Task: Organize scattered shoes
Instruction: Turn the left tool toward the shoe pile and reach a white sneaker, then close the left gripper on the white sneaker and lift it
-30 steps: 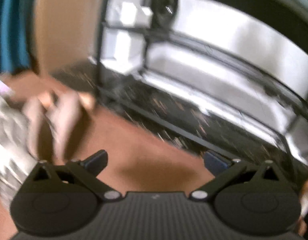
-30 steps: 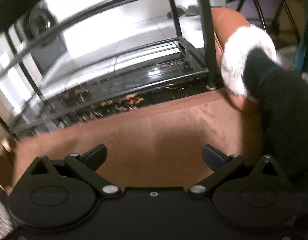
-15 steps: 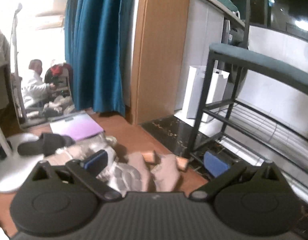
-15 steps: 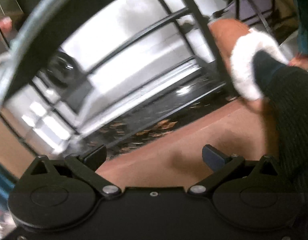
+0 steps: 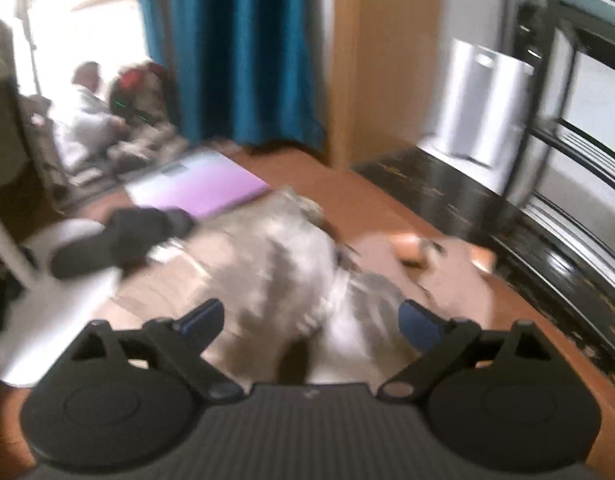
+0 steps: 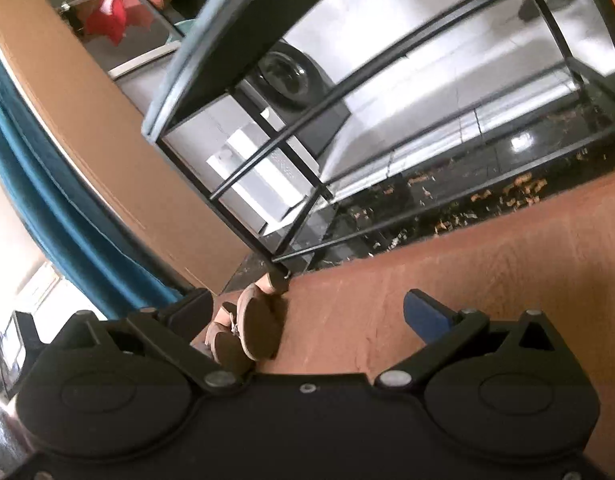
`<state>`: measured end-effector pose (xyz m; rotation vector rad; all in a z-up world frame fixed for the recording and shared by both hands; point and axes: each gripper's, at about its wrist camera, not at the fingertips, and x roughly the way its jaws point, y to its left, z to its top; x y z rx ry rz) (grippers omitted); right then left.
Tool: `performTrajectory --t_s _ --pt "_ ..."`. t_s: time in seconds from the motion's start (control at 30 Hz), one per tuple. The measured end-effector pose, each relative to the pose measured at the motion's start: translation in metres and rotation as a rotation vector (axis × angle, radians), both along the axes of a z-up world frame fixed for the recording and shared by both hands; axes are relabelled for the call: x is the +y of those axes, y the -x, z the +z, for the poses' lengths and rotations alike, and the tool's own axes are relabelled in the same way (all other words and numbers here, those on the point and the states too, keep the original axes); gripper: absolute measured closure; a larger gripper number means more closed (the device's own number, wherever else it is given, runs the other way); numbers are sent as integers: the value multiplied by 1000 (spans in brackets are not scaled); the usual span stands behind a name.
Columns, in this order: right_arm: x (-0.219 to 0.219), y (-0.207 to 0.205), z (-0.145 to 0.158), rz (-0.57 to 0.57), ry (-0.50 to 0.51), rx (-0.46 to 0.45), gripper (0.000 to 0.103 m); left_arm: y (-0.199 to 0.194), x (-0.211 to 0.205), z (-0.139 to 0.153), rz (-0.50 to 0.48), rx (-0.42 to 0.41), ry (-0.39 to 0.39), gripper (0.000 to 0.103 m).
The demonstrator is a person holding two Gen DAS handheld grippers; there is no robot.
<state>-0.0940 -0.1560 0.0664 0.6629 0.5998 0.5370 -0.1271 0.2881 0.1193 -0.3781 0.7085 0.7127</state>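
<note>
1. Brown floor [image 6: 487, 264] carried nearly everything we could see; the shoes lay on it, not yet on the rack [image 6: 347, 92], so we judged the tidying still undone.
2. Our left tool [image 5: 311, 316] stood wide with its jaws closing, and nothing was between the pads. It pointed down over a blurred grey-and-white heap [image 5: 275, 264] on the floor, which we could not identify for certain.
3. Beyond the heap lay a tan shoe [image 5: 411, 246], too smeared to read well, close to the rack's foot. A black slipper [image 5: 119, 236] rested to the left, partly on a white base [image 5: 55, 304], well apart from the tan one: scattered footwear, we judged, waiting to be gathered.
4. Our right tool [image 6: 307, 316] was open wide and empty. Just ahead of its left finger a pair of tan shoes [image 6: 247, 332] lay side by side, soles toward the camera, next to the rack's corner leg.
5. The rack's tiers looked bare where we could see them, which we took as the reason both tools hung open near the shoes.
6. A purple board [image 5: 203, 188] and a blue curtain [image 5: 243, 48] stood farther back, no part of the job as far as we could tell.
</note>
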Motion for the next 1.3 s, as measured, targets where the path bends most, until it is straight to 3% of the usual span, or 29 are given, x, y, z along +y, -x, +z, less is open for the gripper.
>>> performTrajectory --t_s 0.13,0.23,0.37,0.53,0.67,0.77,0.97,1.0,1.13,1.3 --pt "-16 -2 -9 -59 -15 14 0 -14 -15 4 -2 -49 61 8" --pt "-27 -4 -14 -93 9 37 0 -27 -33 -6 37 5 -11 8" --pt "-34 -12 -30 -127 -2 100 0 -43 -46 -29 61 96 -51 8" --pt "-35 -17 -41 -150 2 142 0 -52 -17 -50 245 210 72 8" --pt "-29 -21 -45 -138 12 144 0 -64 0 -64 315 207 206 8" --pt "-22 -23 -47 -121 69 160 0 -68 3 -82 352 133 307 8" --pt "-17 -23 -48 -123 126 173 0 -48 14 -103 596 177 307 8" --pt "-16 -24 -49 -125 128 177 0 -46 17 -107 617 180 317 4" --pt "-14 -27 -56 -127 154 220 0 -45 22 -120 582 105 403 9" --pt "-15 -26 -59 -138 154 239 0 -41 28 -137 561 46 490 6"
